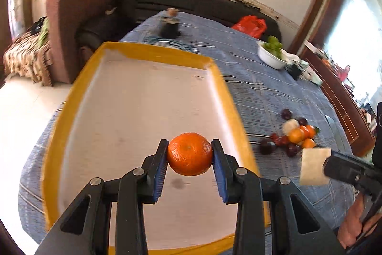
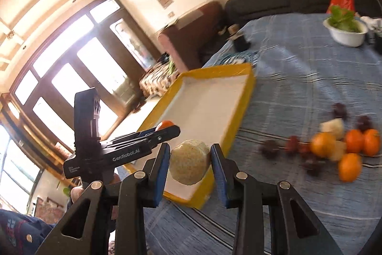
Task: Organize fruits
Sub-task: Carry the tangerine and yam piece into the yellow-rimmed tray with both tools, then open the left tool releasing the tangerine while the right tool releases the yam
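The left gripper (image 1: 189, 154) is clamped on a round orange (image 1: 189, 154) with glossy, dimpled peel, its 2 blue ribbed pads pressing the fruit's sides while it hangs over the near part of a shallow rectangular tray (image 1: 57, 135). The tray has a bright yellow rim and a flat, matte white floor with a few faint smudges, and nothing lies on that floor. The right gripper (image 2: 190, 163) holds a pale, cream-coloured chunk of fruit (image 2: 189, 161) with a rough, grainy surface and a blunt, faceted shape; its blue pads touch the chunk on both sides, and the chunk hangs above the tray's near corner, seen from the right wrist camera. In that same view the other gripper's black plastic body reaches in from the left with the orange at its tip. The tray sits on a table covered by a blue woven cloth (image 2: 298, 78) crossed by thin white and dark lines. To the right of the tray, well apart from it, a loose pile of fruit (image 2: 334, 145) rests on the cloth: several smooth round oranges, more pale chunks, and small dark reddish-purple fruits, all blurred. Farther back stand a white round bowl (image 2: 346, 36) of green leaves, a crumpled red plastic bag (image 2: 341, 0) and a small dark jar (image 1: 170, 26).
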{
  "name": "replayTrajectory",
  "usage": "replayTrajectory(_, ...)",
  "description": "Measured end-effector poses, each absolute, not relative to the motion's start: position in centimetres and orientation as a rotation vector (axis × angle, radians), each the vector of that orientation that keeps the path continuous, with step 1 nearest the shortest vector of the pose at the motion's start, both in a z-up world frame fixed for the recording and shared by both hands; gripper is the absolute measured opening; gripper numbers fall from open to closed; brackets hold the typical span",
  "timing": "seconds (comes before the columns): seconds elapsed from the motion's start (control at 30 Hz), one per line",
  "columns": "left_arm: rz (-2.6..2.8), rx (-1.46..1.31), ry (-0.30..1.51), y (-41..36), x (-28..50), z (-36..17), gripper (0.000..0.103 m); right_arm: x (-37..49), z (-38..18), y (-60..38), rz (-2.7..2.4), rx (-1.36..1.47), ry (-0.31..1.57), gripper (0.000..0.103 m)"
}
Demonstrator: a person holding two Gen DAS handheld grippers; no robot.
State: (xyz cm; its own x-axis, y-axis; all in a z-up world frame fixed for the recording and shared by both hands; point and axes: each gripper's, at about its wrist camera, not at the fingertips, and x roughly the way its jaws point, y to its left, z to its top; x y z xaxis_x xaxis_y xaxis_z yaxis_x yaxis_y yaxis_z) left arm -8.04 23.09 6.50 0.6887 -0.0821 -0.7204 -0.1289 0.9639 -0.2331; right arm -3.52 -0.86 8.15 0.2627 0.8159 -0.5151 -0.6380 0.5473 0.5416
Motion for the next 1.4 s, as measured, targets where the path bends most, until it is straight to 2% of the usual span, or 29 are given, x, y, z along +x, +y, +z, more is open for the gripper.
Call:
replayTrajectory(0.4,0.105,-0.328,0.833,27.1,-8.2,4.1,0.035,-2.3,4.1,8.3,0.987,0.107,0.885,0.039)
replayTrajectory(0.53,0.114,-0.329,0.847,27.4,-8.2,3.3,0.035,-2.3,3.1,9.0,1.016,0.112,0.889,0.039)
replayTrajectory(0.73,0.128,-0.345,0.852,27.7,-8.1,2.1,0.035,-3.8,2.7,10.4,1.028,-0.025,0.830,0.039)
replayTrajectory(1.4,0.142,-0.330,0.824,27.1,-8.1,2.0,0.035,-4.1,2.5,10.3,1.052,-0.032,0.836,0.041)
